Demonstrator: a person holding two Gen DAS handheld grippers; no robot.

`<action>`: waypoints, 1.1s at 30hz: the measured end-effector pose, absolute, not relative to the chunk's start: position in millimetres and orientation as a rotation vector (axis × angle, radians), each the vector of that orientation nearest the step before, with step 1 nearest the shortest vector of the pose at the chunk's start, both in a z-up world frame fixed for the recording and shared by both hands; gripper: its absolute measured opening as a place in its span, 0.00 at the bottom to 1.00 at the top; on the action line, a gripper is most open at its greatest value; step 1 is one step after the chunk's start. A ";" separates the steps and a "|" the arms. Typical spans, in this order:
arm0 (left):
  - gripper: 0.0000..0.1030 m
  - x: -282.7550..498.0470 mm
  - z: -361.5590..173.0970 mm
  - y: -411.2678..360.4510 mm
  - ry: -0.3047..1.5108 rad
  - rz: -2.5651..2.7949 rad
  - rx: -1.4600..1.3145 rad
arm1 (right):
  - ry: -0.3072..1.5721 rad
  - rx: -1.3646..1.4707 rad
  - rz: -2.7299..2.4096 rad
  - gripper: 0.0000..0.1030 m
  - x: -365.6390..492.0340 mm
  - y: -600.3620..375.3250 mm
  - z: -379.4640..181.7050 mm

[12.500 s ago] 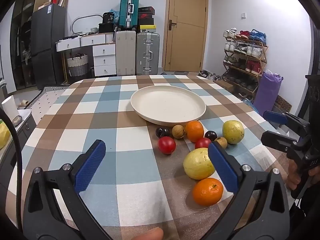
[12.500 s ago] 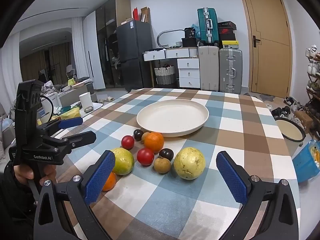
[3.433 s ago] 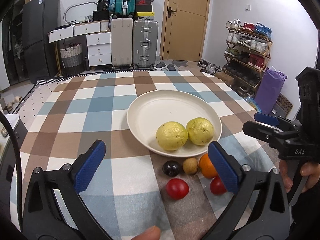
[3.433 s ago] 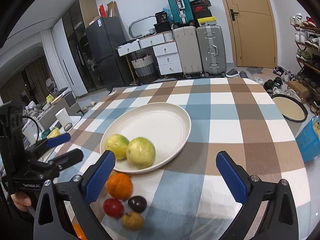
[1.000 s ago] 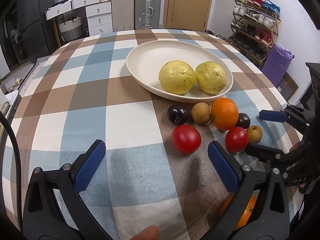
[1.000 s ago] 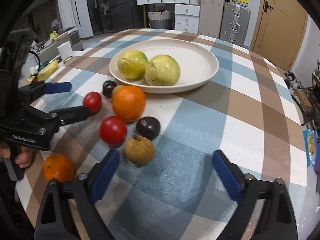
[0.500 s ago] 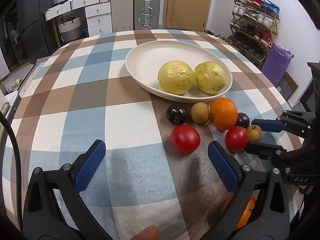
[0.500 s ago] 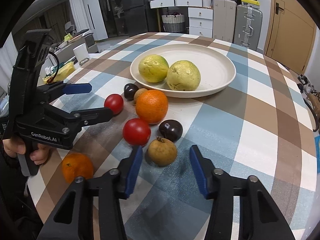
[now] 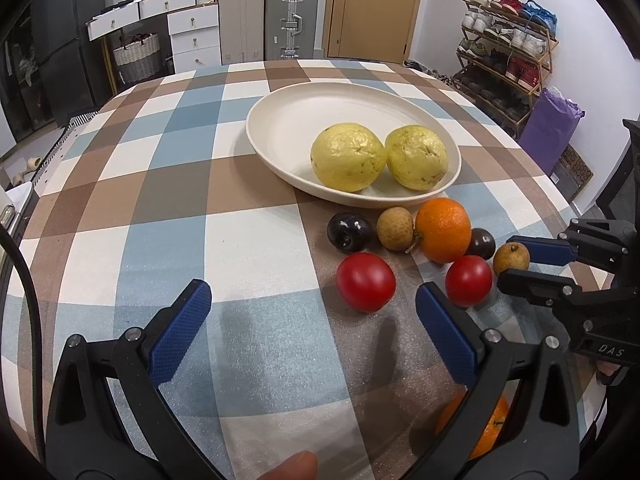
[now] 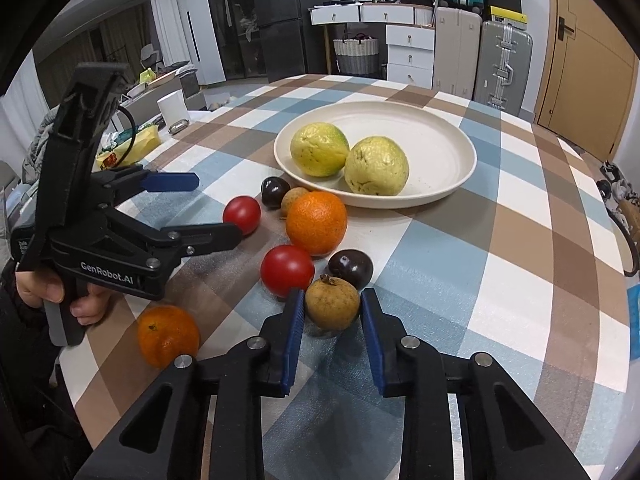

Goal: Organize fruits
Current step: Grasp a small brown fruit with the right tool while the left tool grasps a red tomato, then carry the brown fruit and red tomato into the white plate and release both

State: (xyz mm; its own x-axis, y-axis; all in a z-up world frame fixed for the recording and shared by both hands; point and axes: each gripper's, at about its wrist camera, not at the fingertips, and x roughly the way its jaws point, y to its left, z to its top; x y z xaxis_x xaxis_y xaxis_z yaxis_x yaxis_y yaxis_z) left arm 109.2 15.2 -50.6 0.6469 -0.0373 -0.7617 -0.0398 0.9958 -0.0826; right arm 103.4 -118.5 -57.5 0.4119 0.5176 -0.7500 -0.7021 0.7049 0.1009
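Note:
A small brown round fruit (image 10: 332,304) lies on the checked tablecloth between the closing jaws of my right gripper (image 10: 331,308), whose blue pads touch both its sides. From the left wrist the same fruit (image 9: 511,258) sits in that gripper (image 9: 514,266). Beside it lie a red tomato (image 10: 287,270), a dark plum (image 10: 351,268) and an orange (image 10: 317,222). The cream plate (image 10: 448,148) holds two yellow-green guavas (image 10: 376,166). My left gripper (image 9: 312,294) hovers open over the cloth, just short of another tomato (image 9: 366,282), with nothing in it.
Another plum (image 9: 350,232) and brown fruit (image 9: 394,228) sit by the plate's near rim. A second orange (image 10: 168,336) lies near the table's front edge under the left gripper. Suitcases, drawers and a shoe rack stand beyond the table.
The right gripper's jaws went from wide open to closed on the small brown fruit, and it edged forward. The left gripper stayed where it was.

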 end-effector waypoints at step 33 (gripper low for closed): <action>0.27 96.6 -34.1 -3.8 0.801 -0.183 -0.066 | 0.797 -0.183 0.738 0.28 107.6 -136.0 -42.8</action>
